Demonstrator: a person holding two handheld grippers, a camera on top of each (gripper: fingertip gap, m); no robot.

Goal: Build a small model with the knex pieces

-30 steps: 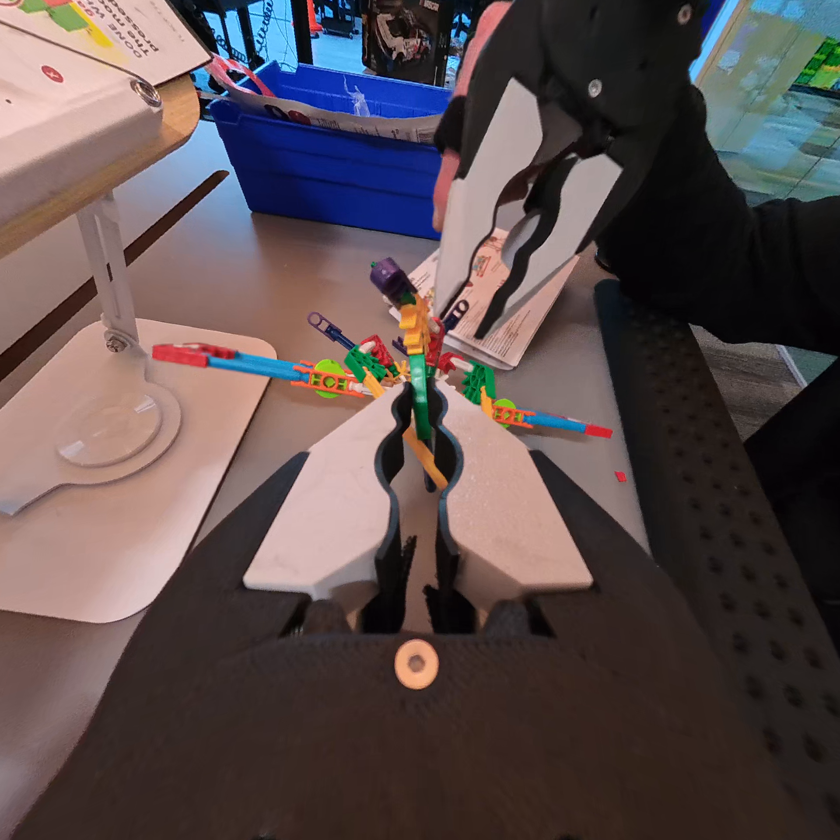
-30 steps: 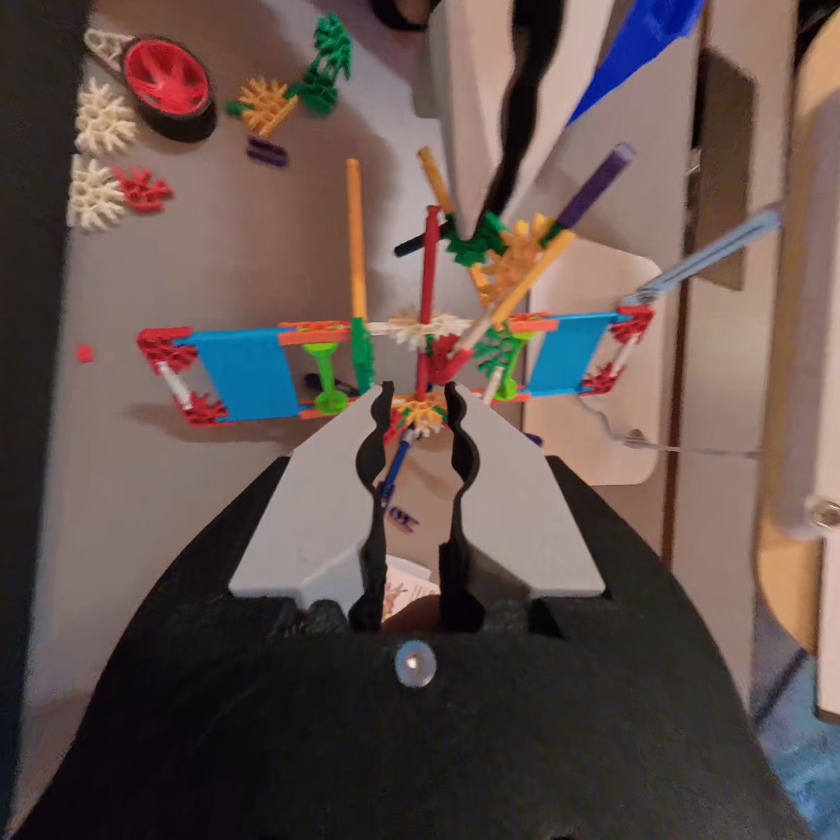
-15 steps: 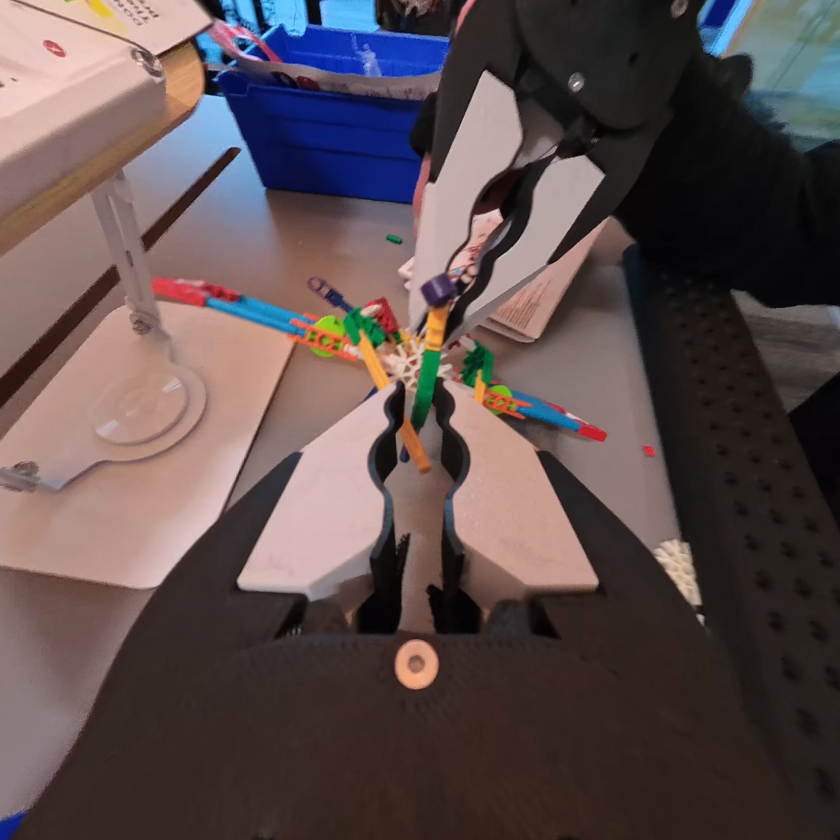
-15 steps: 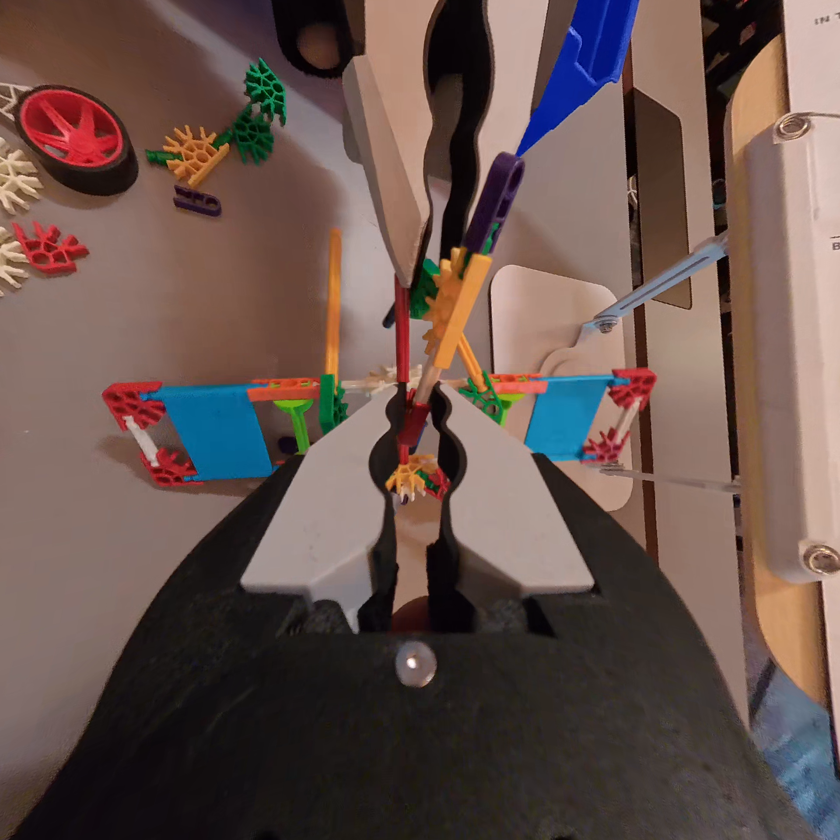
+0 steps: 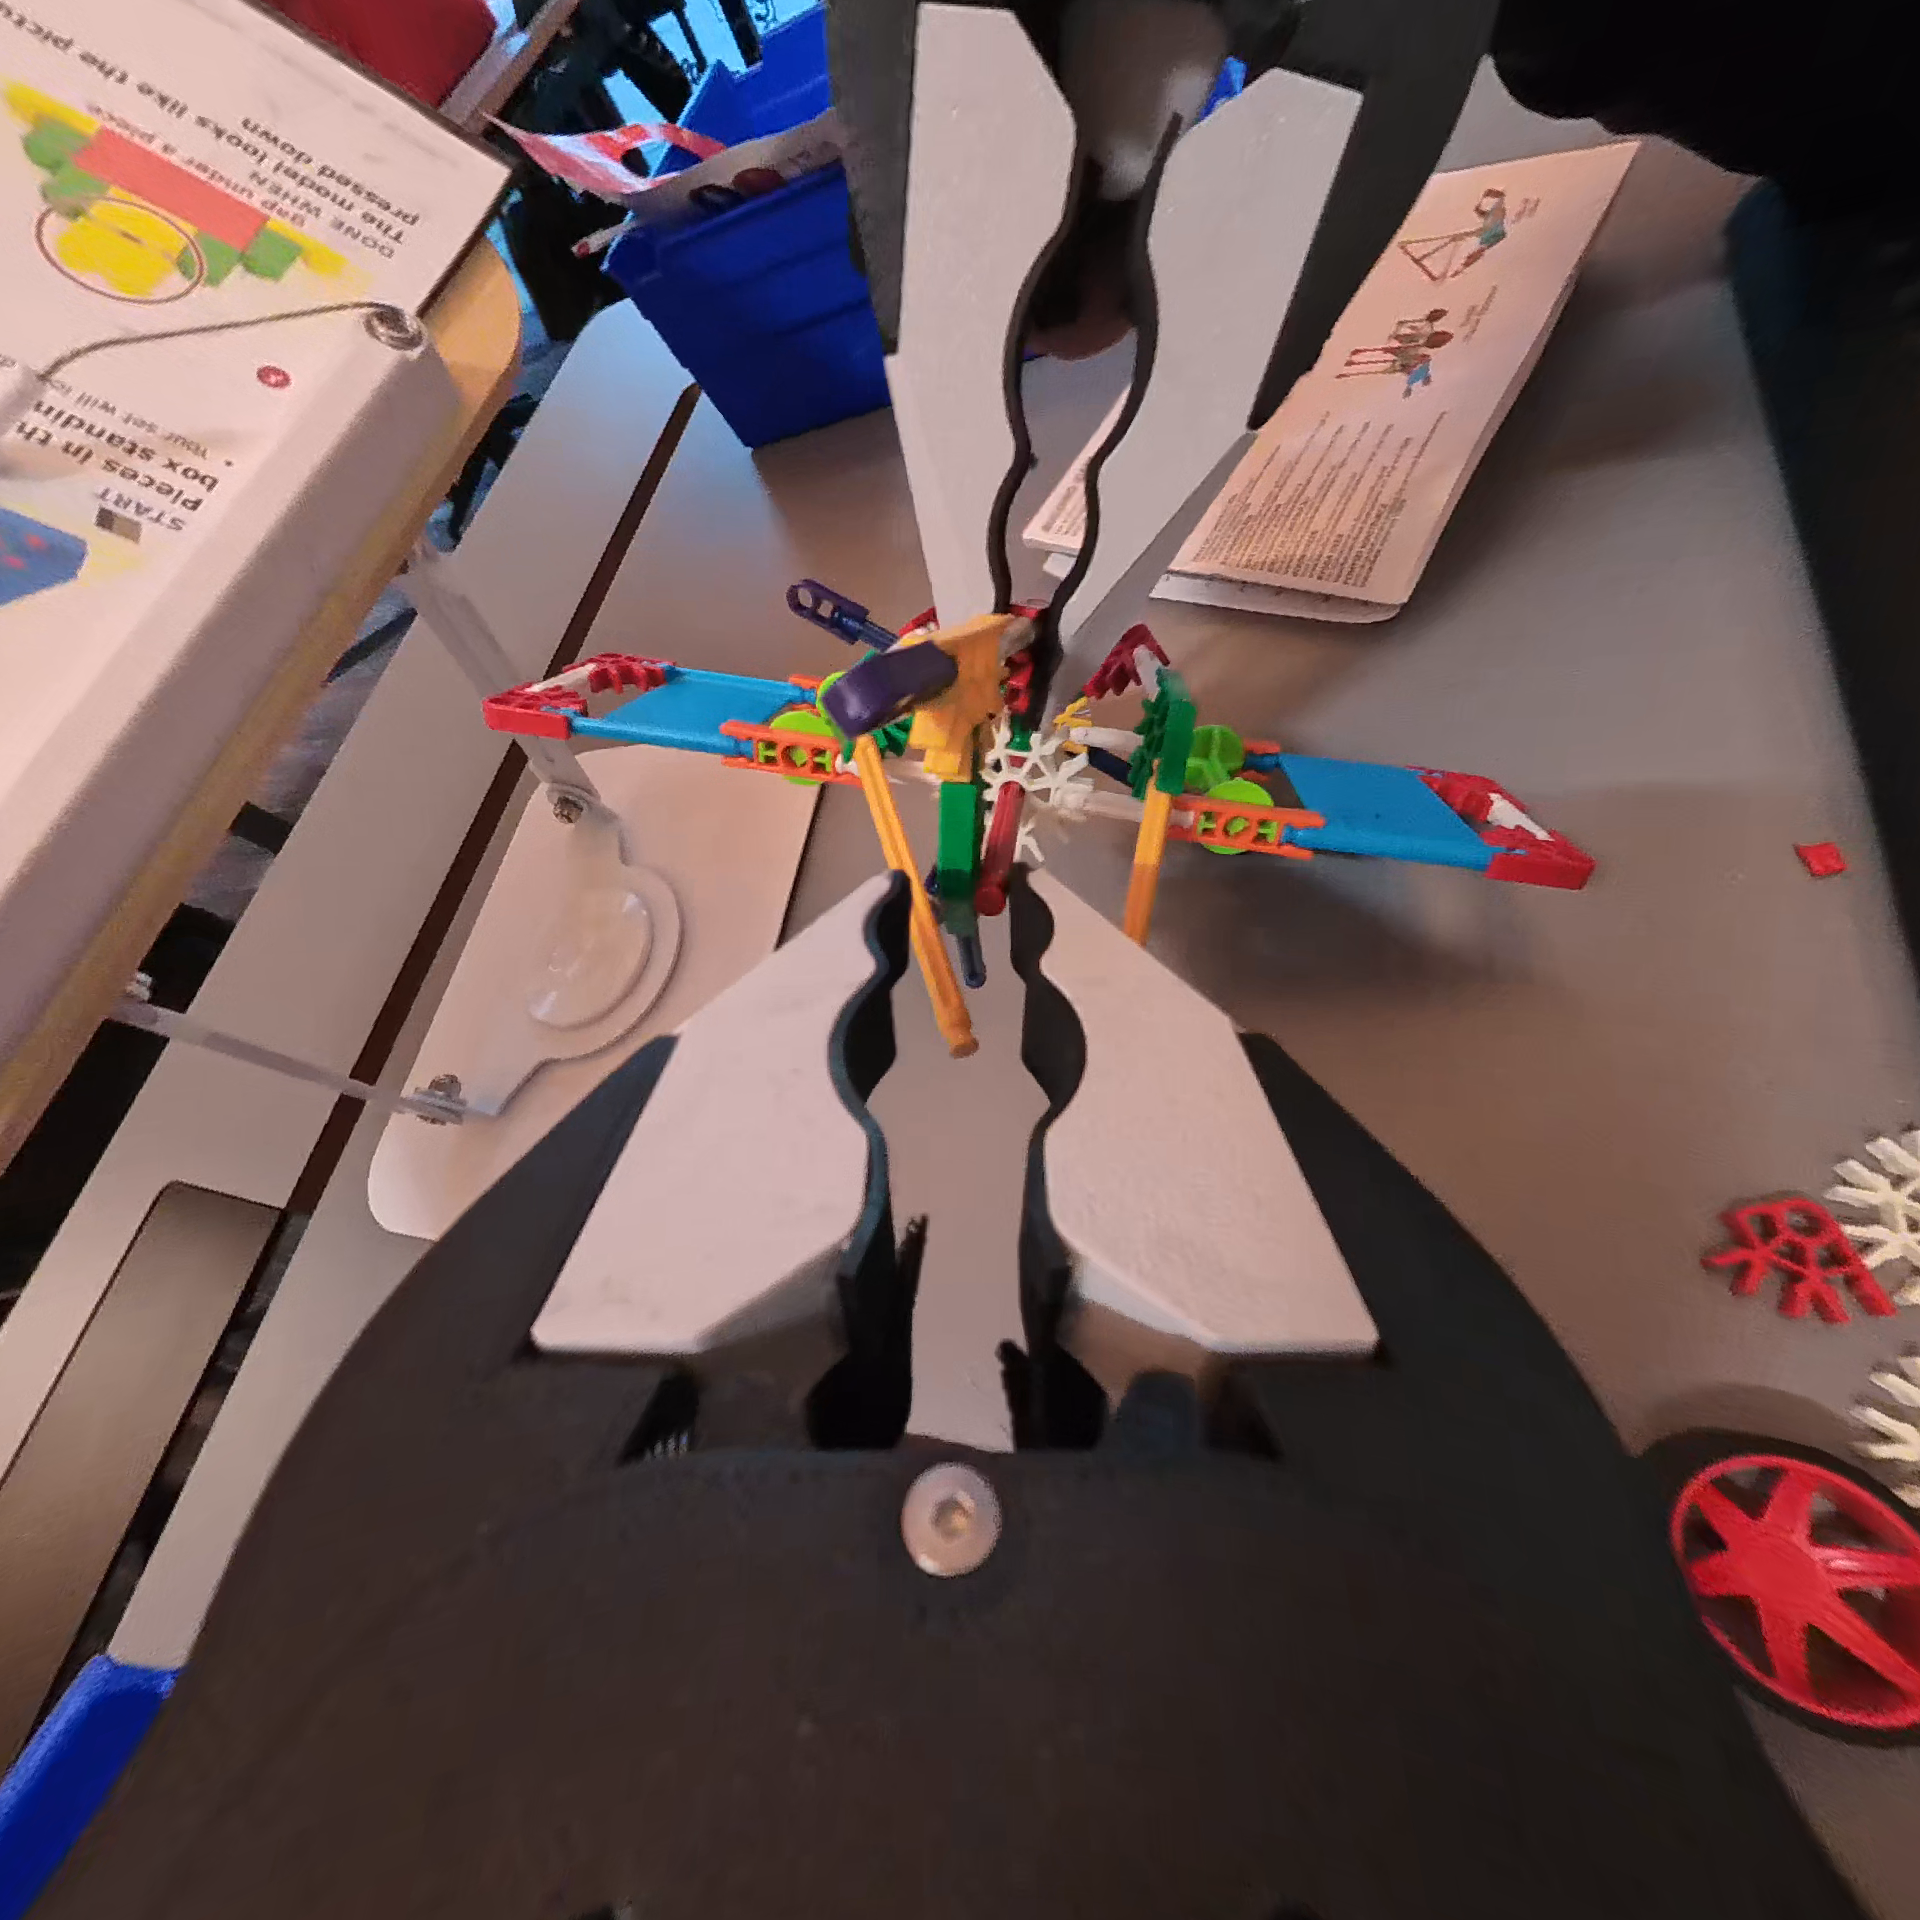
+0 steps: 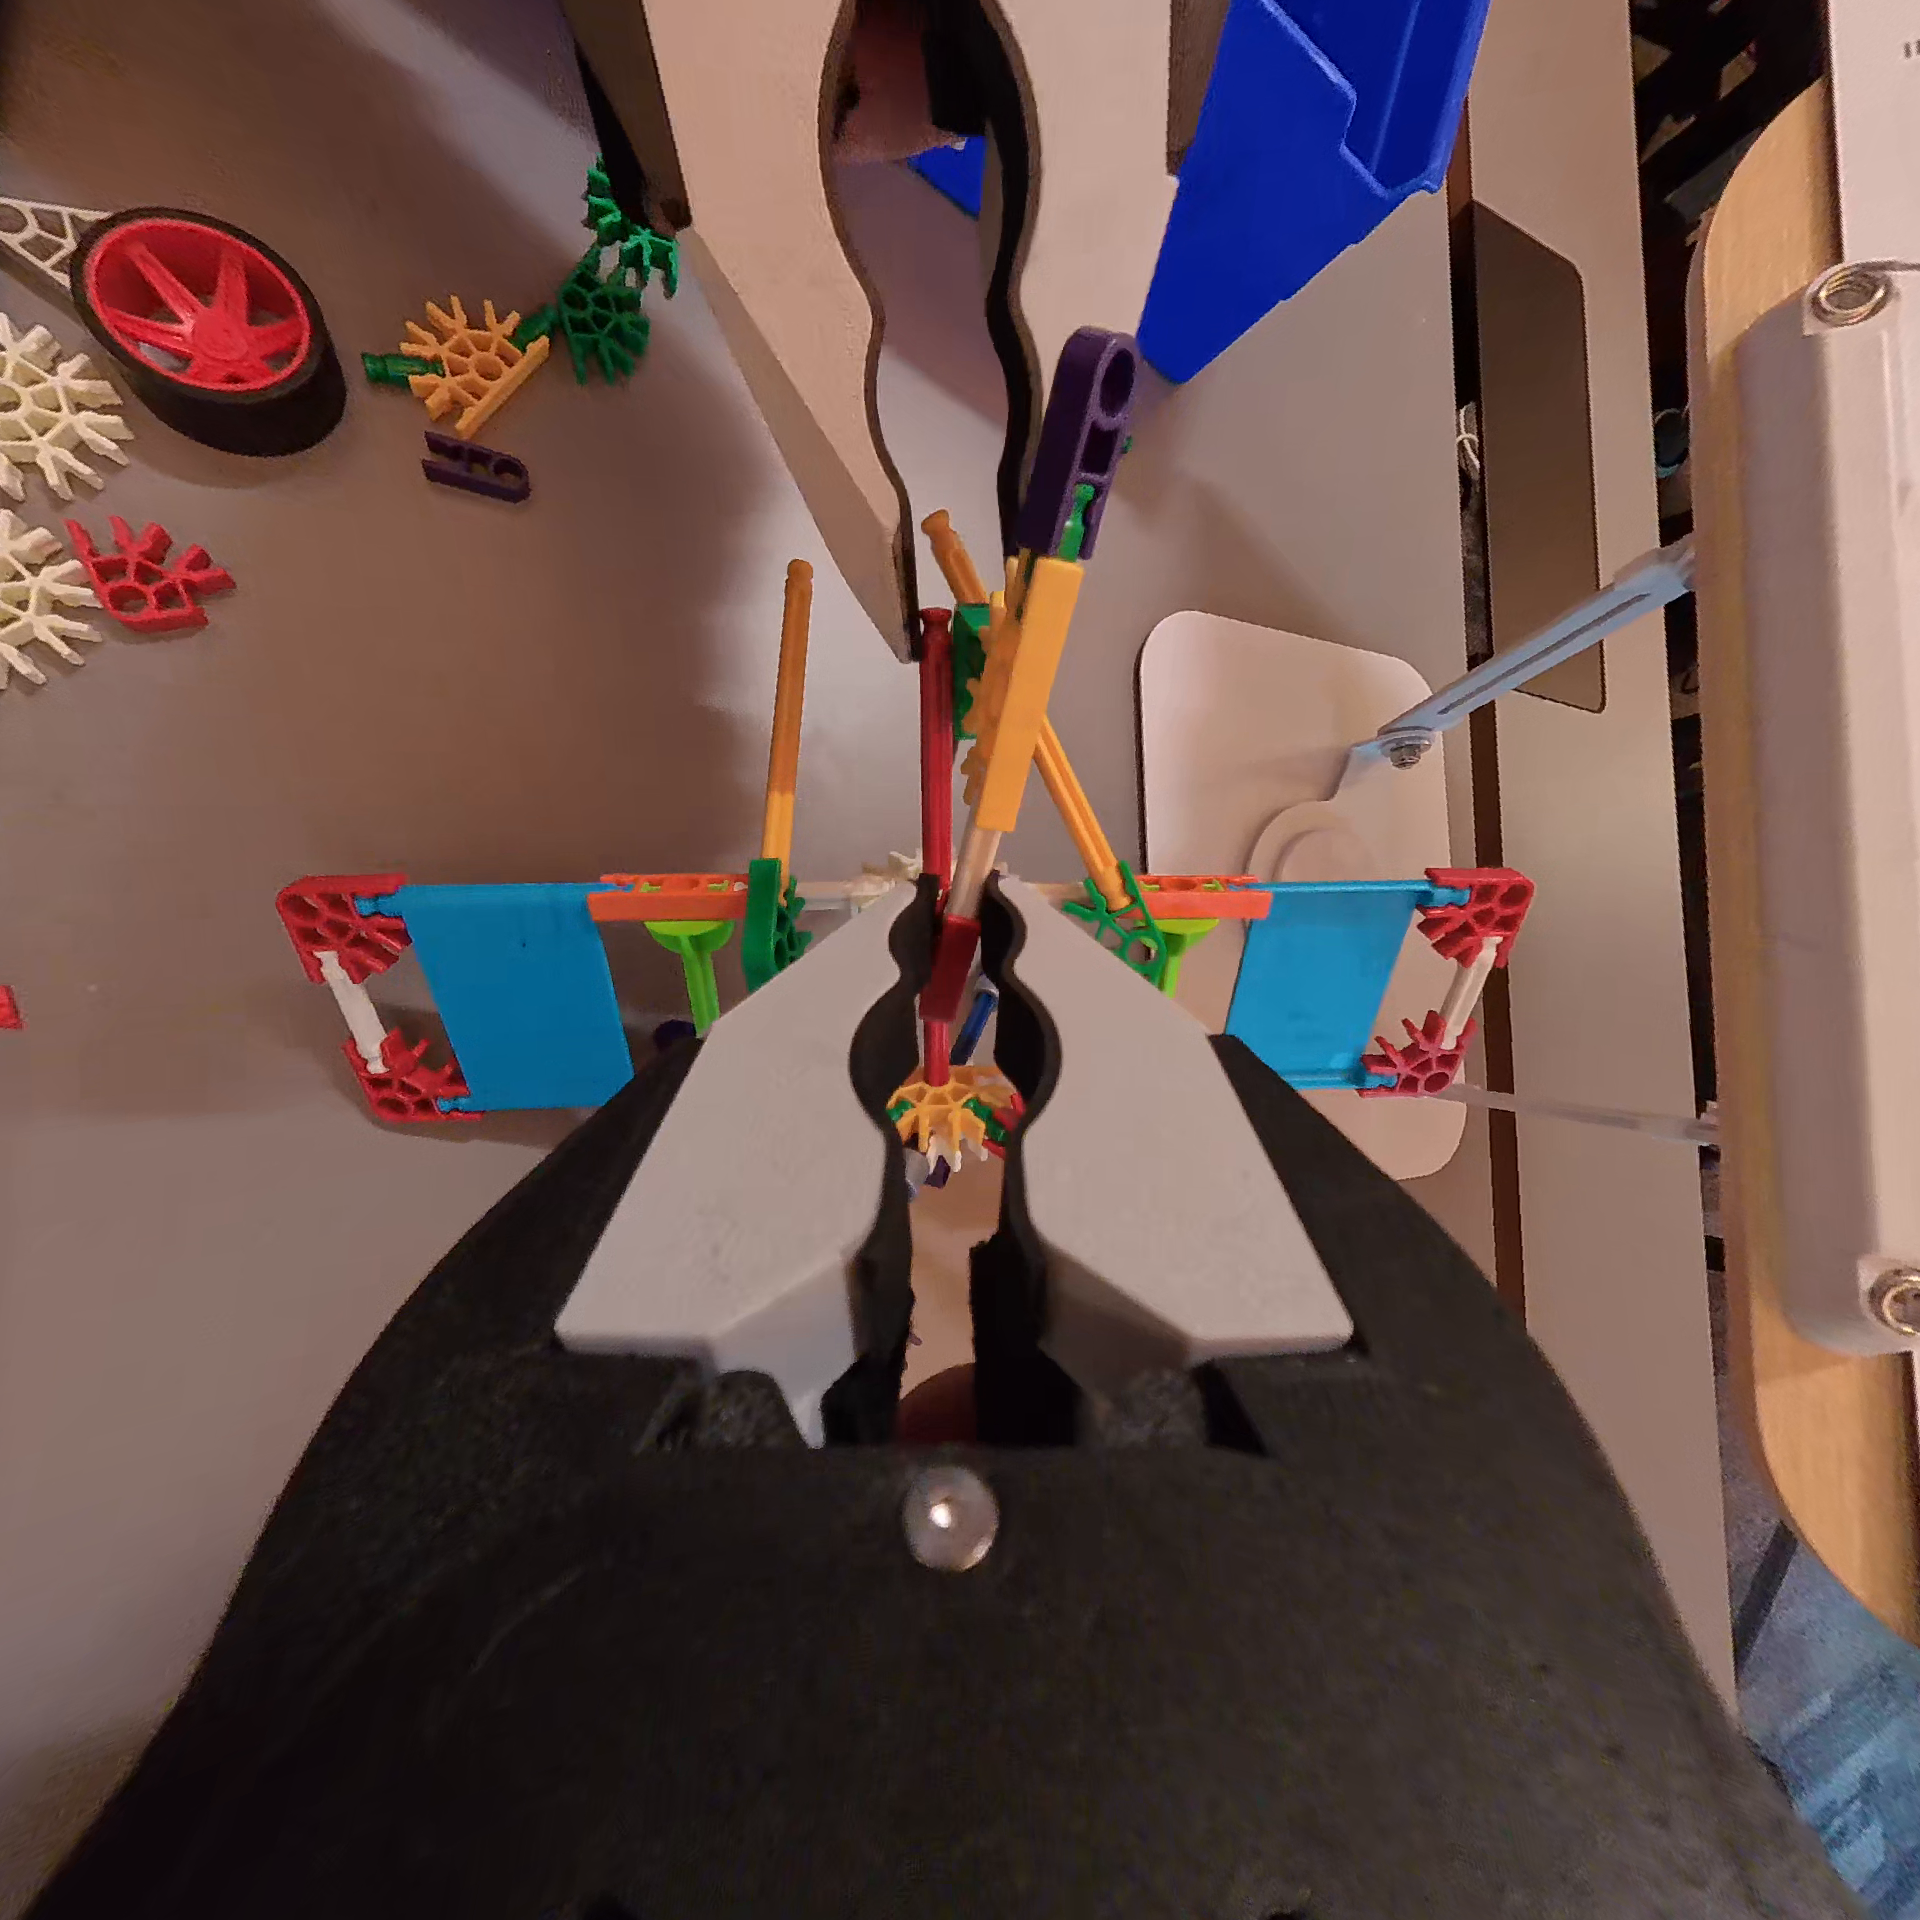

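A colourful construction-toy model (image 5: 1361, 821) with two blue wing panels and red corner pieces is held just above the grey table (image 5: 1558, 1039). My left gripper (image 5: 958, 883) is shut on the green and red rods at the model's near end. My right gripper (image 5: 1023, 623) comes down from above, shut on its middle. In the right wrist view the model (image 6: 509, 987) spans the frame. There my right gripper (image 6: 958, 883) clamps a red connector on the centre rod, and my left gripper (image 6: 961, 592) pinches the far rod ends. A purple piece (image 6: 1081, 436) sticks up beside it.
A red wheel (image 5: 1797, 1600), white snowflake connectors (image 5: 1881, 1205) and a red connector (image 5: 1797, 1257) lie at the right. A blue bin (image 5: 758, 312) and a booklet (image 5: 1382, 416) are behind. A white stand base (image 5: 582, 935) and a printed box (image 5: 208, 416) are at the left. My hands' fingertips stand some 4 centimetres from each other.
My right gripper has moved in and shut on the model's centre rod. My left gripper has kept its hold and tilted up, so the wings now show more from above.
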